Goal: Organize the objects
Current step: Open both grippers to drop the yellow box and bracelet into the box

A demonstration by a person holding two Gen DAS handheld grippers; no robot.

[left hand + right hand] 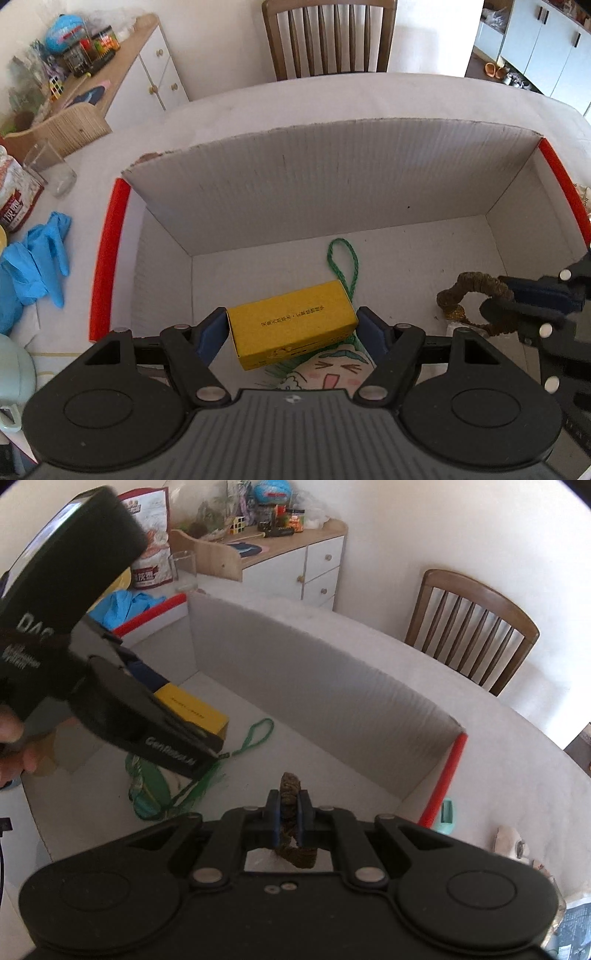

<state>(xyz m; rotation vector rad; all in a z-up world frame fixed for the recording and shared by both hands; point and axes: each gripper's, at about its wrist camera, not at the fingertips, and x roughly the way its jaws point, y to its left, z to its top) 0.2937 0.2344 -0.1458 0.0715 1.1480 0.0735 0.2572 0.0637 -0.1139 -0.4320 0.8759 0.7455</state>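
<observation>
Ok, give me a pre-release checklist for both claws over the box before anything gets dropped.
1. Left claw around yellow box: ok, pads at both ends.
2. Right claw shut on brown scrunchie: ok.
3. Both items inside cardboard box walls: ok.
4. Landing spot under yellow box: not ok, cartoon pouch and green cord lie beneath.
5. Floor under scrunchie: ok, looks bare.
6. Claws clear of each other: ok, apart.

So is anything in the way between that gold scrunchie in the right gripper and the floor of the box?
Nothing visible. The right gripper holds the gold scrunchie over bare box floor; the yellow carton and green-corded pouch lie off to its left.
</observation>
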